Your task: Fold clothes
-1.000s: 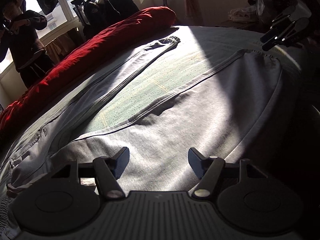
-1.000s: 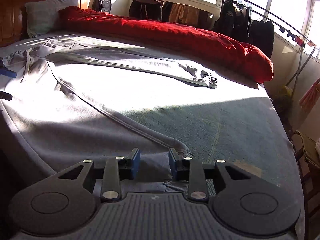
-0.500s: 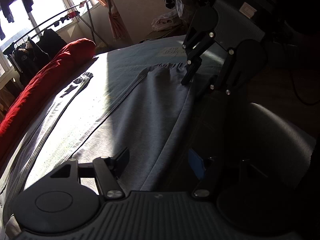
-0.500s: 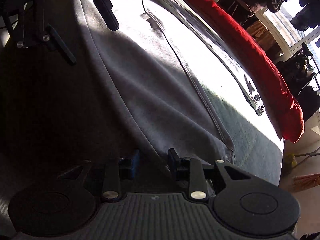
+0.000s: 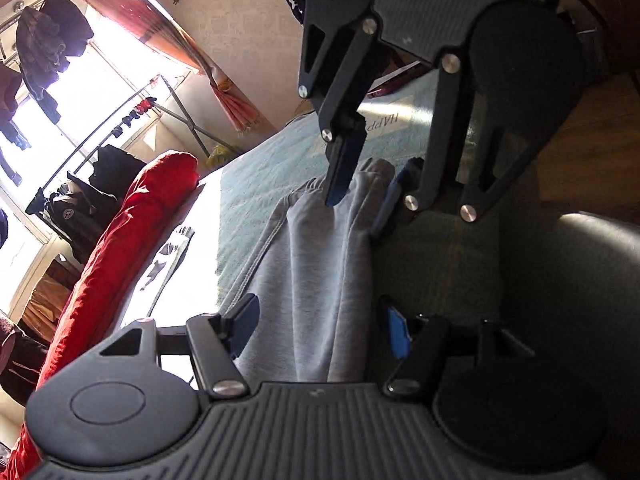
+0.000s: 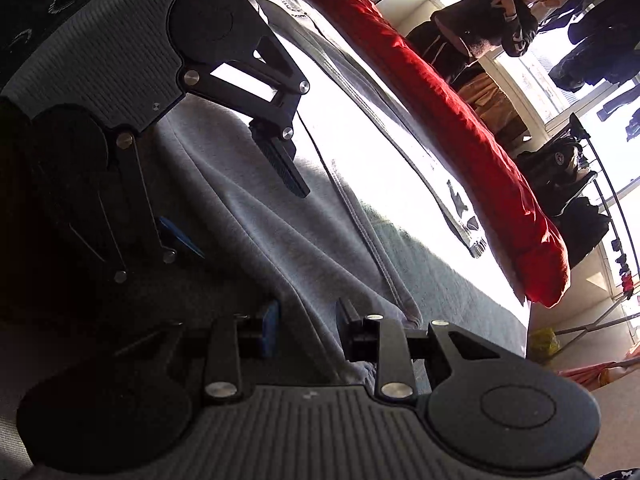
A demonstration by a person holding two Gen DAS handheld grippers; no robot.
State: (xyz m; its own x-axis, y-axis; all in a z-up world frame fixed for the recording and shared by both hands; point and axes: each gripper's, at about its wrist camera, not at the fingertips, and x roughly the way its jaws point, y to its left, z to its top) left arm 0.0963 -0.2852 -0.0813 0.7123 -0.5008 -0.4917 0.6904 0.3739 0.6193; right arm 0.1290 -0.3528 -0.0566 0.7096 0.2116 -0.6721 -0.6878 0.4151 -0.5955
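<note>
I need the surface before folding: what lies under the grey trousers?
The grey trousers lie on a teal bedsheet, which shows around them. What the sheet is like directly beneath them is covered.

A long red quilt [image 6: 460, 120] lies rolled along the far edge of the bed, running from 11 o'clock to 4 o'clock in the right wrist view. The teal bedsheet [image 5: 260, 184] is partly in bright sun. Beyond the quilt, at 1 o'clock, a person in dark clothes [image 6: 480, 28] stands by the window. A metal clothes rack [image 5: 120, 120] with dark garments stands at 10 o'clock in the left wrist view, beside orange curtains [image 5: 160, 36].
</note>
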